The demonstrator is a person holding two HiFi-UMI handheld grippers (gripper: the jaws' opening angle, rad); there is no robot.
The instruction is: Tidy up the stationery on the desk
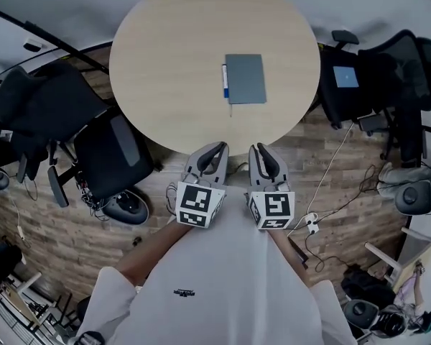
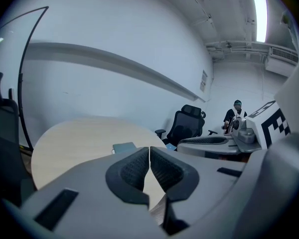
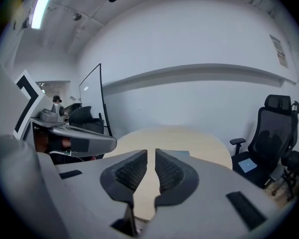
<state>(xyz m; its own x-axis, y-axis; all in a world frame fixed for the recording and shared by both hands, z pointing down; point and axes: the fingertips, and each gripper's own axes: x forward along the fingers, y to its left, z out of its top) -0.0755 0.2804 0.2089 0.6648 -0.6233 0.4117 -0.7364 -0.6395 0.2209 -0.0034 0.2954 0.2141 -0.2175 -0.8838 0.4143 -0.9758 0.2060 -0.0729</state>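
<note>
Short of the table's (image 1: 165,63) near edge, both claws hang over the person's lap, well away from the work. The left gripper (image 1: 217,152) is clenched on nothing, its pads meeting in its own view (image 2: 149,151). The right gripper (image 1: 261,150) stands just released, a thin slit between its pads and nothing in it (image 3: 151,156).

The notebook (image 1: 245,78) lies flat near the table's middle, with the pen (image 1: 225,82) along its left edge, seemingly touching it, though the head view is too small to be sure.

The main risk is the pen. It is thin, lies flat and hugs the notebook, so a claw coming down with jaws this narrow would likely push it rather than straddle it, sending it skidding across the top. A wider pinch could catch the notebook's cover too and drag both askew. The notebook offers little edge to grab; a shallow bite could slip off.
</note>
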